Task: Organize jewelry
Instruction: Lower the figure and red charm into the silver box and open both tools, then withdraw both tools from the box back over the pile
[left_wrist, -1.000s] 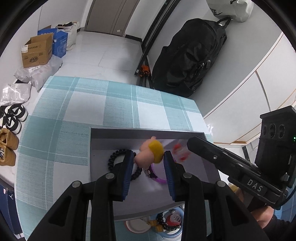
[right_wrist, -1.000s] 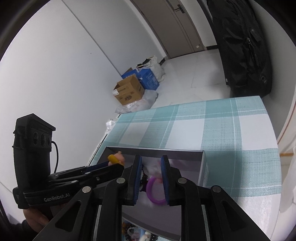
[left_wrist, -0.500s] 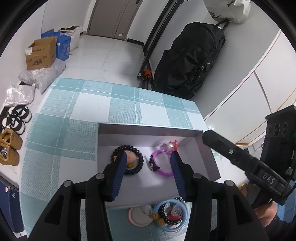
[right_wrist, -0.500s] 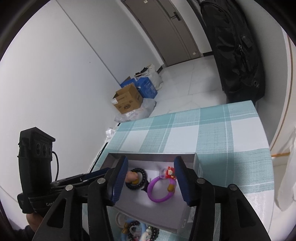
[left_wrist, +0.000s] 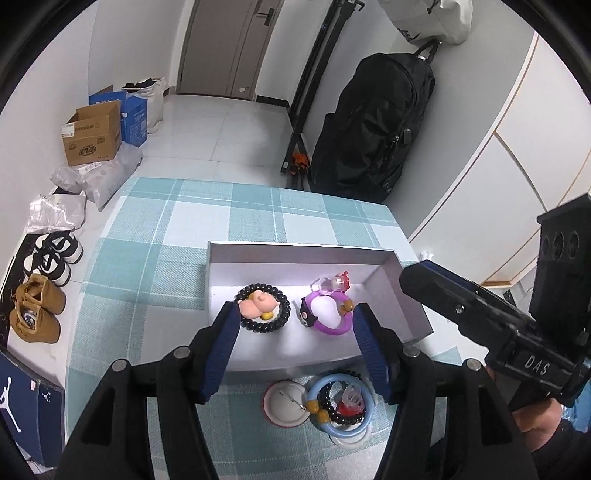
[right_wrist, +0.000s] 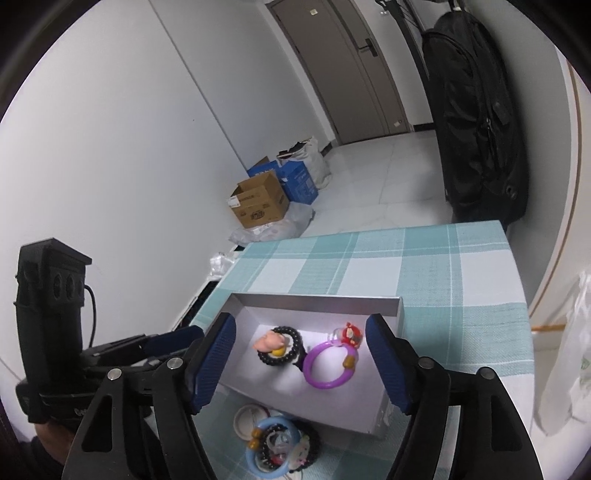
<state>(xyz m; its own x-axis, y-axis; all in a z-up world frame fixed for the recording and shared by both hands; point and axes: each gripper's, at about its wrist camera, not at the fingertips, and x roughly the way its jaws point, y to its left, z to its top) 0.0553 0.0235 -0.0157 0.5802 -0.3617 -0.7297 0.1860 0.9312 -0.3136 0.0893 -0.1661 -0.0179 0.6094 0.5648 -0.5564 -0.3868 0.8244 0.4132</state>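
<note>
Both of your grippers have just been opening their jaws, and nothing sits between either pair now: the left gripper (left_wrist: 293, 343) and the right gripper (right_wrist: 301, 360) hang open over the grey box (left_wrist: 295, 249) on the checked desk (left_wrist: 166, 236). Inside the box, the black bead bracelet (left_wrist: 263, 308) with its pink charm lies to the left and the purple ring bracelet (left_wrist: 330, 314) just to its right, the two near each other but apart as far as the left view shows. What is left to sort, by the look of it, is the small heap on the desk just outside the box's near wall: a blue ring (left_wrist: 341, 406) with dark beads and a red piece tangled in it, and a round white badge (left_wrist: 286, 402) touching its left side. That heap lies below and behind your jaws, closer to you than the box. From the left camera it sits almost directly under the left gripper, slightly toward the right finger, so the left looks the nearer hand. You would likely need to draw back and tip down to reach it.
</note>
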